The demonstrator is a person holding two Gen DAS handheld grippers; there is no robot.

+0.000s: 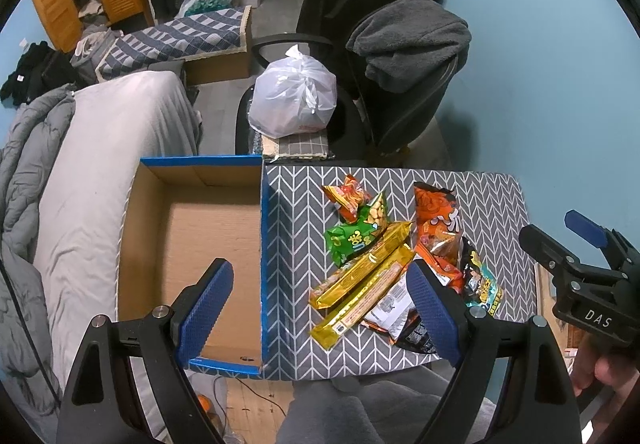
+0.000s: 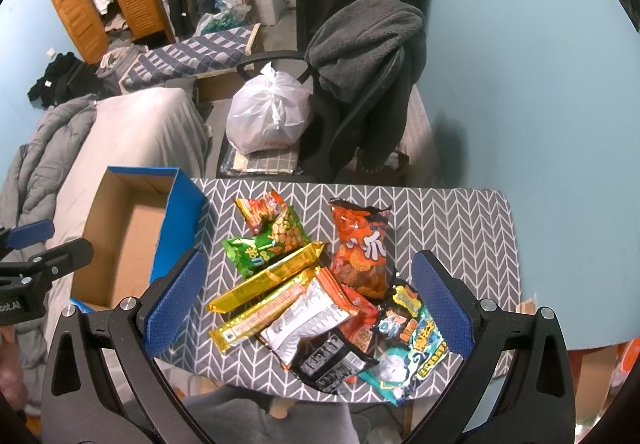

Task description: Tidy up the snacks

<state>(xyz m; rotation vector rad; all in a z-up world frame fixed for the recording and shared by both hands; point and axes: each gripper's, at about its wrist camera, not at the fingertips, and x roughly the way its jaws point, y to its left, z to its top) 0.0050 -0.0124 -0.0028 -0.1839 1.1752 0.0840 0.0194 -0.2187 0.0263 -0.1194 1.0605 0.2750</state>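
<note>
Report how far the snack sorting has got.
Nothing is done: the cardboard box is empty. Nothing in hand: left gripper and right gripper are open. All the snack packets lie piled on the table, left to move.

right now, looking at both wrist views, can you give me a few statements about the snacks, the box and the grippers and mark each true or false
1. The cardboard box already holds several snack packets. False: its inside shows only bare cardboard.
2. Two long gold packets lie side by side in the pile on the tablecloth. True.
3. The right gripper is shut on the orange bag. False: its jaws are wide open above the pile, holding nothing.
4. The left gripper is open. True.
5. The green packet lies on the far right of the pile. False: it is on the left side, nearer the box.
6. The box stands left of the snacks. True.
</note>
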